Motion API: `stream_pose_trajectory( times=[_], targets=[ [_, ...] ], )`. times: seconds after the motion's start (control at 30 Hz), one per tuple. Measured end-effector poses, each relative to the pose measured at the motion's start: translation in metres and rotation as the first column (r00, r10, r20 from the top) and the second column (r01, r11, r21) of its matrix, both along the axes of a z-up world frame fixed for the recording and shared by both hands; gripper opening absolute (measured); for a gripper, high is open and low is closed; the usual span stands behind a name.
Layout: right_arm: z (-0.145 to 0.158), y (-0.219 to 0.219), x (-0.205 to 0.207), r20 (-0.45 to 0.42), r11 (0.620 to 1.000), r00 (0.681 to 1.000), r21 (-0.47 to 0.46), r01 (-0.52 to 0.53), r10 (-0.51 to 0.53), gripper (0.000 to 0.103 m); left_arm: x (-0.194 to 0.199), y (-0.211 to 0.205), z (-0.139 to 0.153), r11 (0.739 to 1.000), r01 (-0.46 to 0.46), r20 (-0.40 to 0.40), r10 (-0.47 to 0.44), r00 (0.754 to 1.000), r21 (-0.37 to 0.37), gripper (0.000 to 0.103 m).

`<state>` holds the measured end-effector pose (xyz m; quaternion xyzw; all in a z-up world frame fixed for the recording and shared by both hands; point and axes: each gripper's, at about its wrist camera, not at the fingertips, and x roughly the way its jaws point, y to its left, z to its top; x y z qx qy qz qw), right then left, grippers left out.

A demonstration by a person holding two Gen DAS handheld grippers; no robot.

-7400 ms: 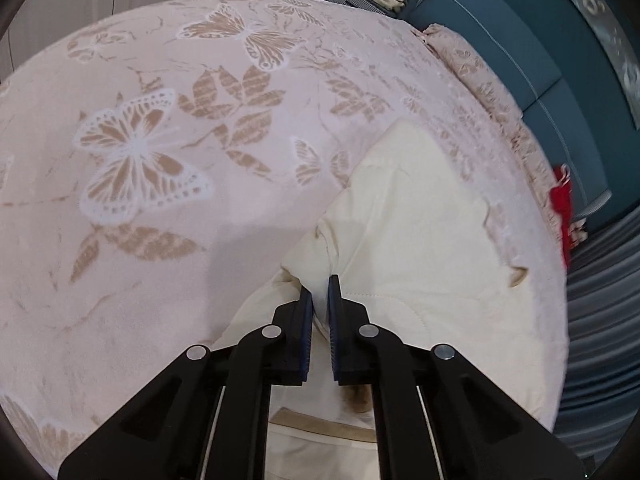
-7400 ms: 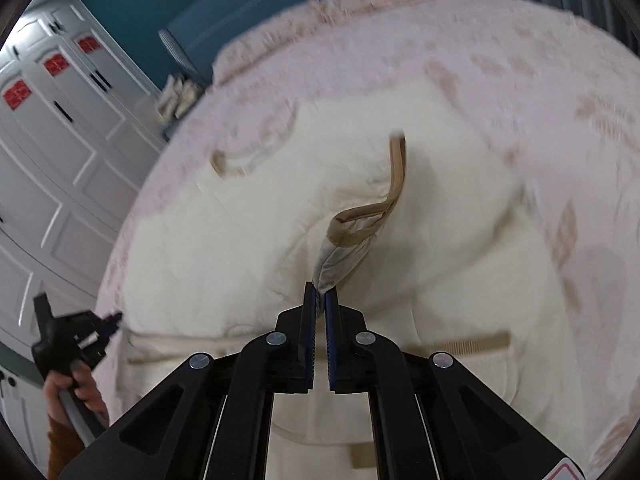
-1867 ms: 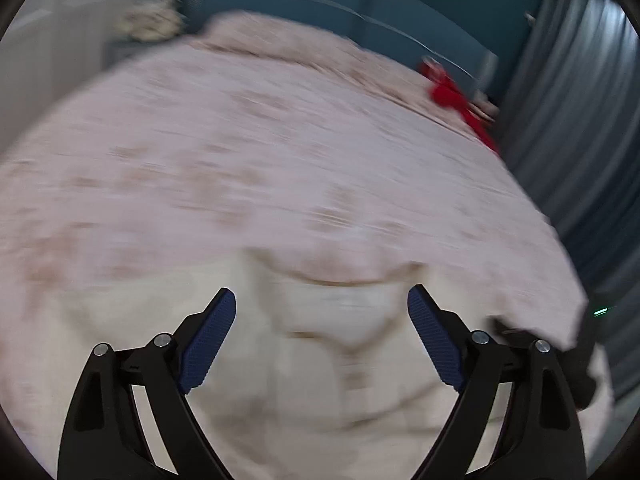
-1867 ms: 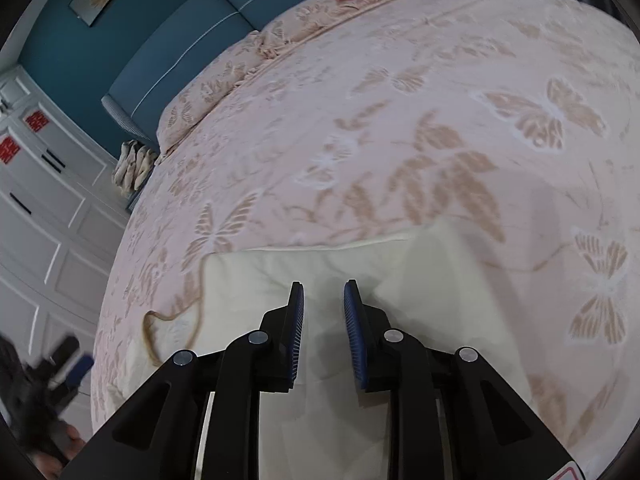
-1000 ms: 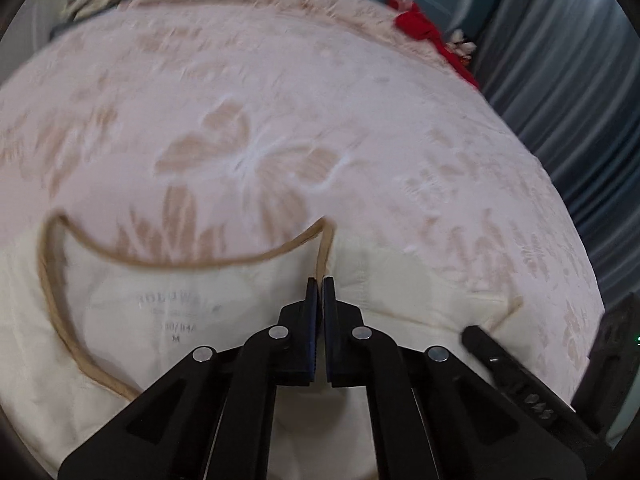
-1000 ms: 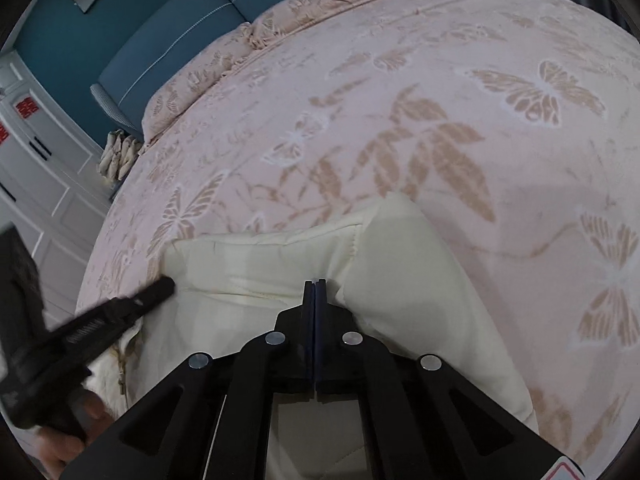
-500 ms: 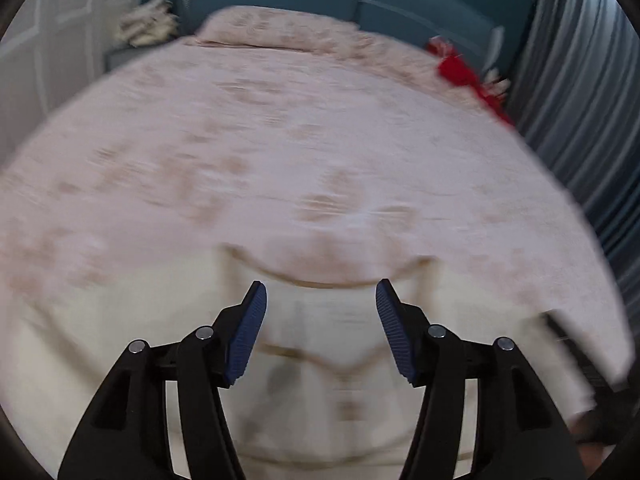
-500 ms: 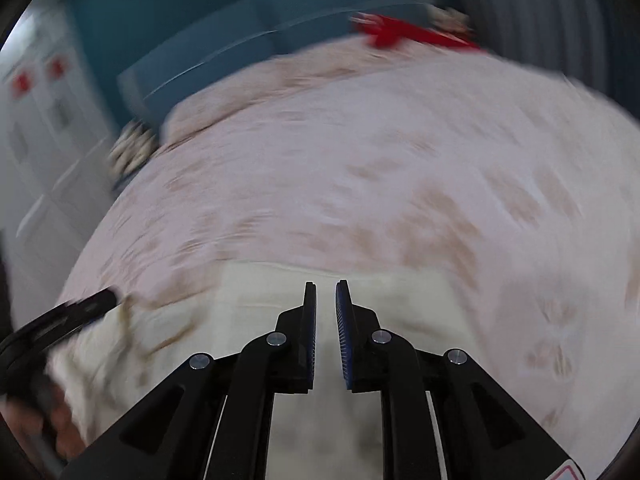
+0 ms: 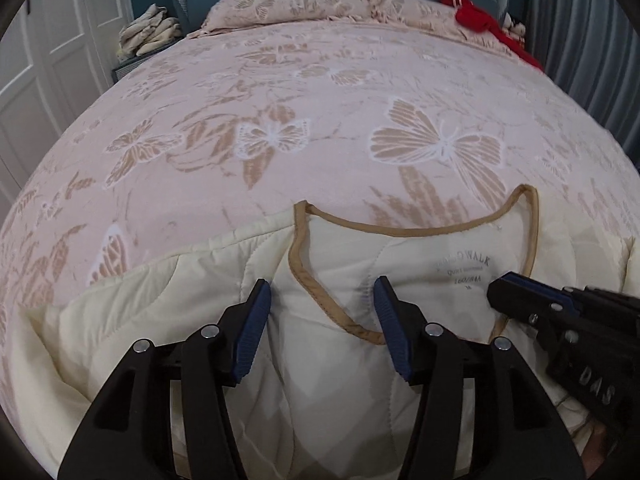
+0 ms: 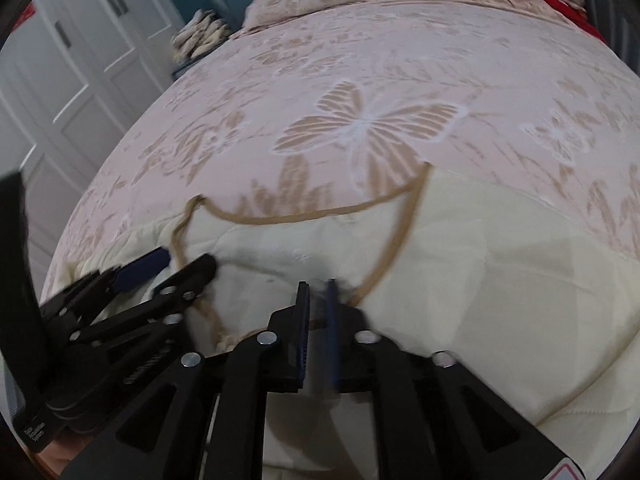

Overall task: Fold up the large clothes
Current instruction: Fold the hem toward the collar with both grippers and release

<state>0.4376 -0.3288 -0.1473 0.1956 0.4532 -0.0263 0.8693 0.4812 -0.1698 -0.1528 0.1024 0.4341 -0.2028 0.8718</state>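
Wardrobe [image 9: 48, 60]: white panelled doors, far left of the room.

Cloth pile [image 9: 148, 34]: beige, bundled on a stand beside the bed head.

Bed [image 9: 320, 100]: pink butterfly cover, pillow [image 9: 288, 4] at the head; it carries the garment at its near edge.

Jacket [image 9: 180, 304]: cream, quilted, tan-trimmed neckline [image 9: 400, 232]. It lies spread with the lining and size label [image 9: 464, 268] facing up, collar toward the pillow, shoulders running out to either side. Left shoulder rumpled.

Left hand-held gripper [image 9: 322, 320]: jaws about half apart and closing slightly, hovering over the left front edge of the neckline. The trim runs between the pads; they do not press it.

Right hand-held gripper [image 10: 316, 316]: jaws drawn nearly together, a thin gap showing. It sits at the right side of the neckline; whether it pinches cloth cannot be told. The view is blurred.

Red cloth [image 9: 480, 20]: far right, at the bed head.

Curtain [image 9: 580, 40]: grey, right wall.

Progress, judged: early. The jacket looks laid out and partly smoothed. No finished fold shows; the sides and the lengthwise folds are left.
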Motion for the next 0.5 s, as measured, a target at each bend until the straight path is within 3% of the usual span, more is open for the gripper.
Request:
stream_pose_trajectory(
  times=[0.1,0.27,0.5],
  targets=[
    [-0.0064,-0.0087,-0.0066,0.023,0.998,0.999,0.039,0.046,-0.047,0.000,-0.0017,0.0018,0.0001,1.000,-0.013,0.007,0.013,1.000,-0.022,0.052],
    [-0.0032,0.0002,-0.0094,0.053,0.997,0.996,-0.041,0.070,-0.068,0.000,-0.0052,0.0035,-0.0022,0.999,-0.037,0.039,0.039,0.998,-0.031,0.049],
    [-0.0058,-0.0008,-0.0103,0.066,0.996,0.995,-0.049,0.079,-0.076,0.000,-0.0023,0.0066,-0.0053,0.997,-0.059,0.047,0.061,0.997,-0.050,0.047]
  ],
)
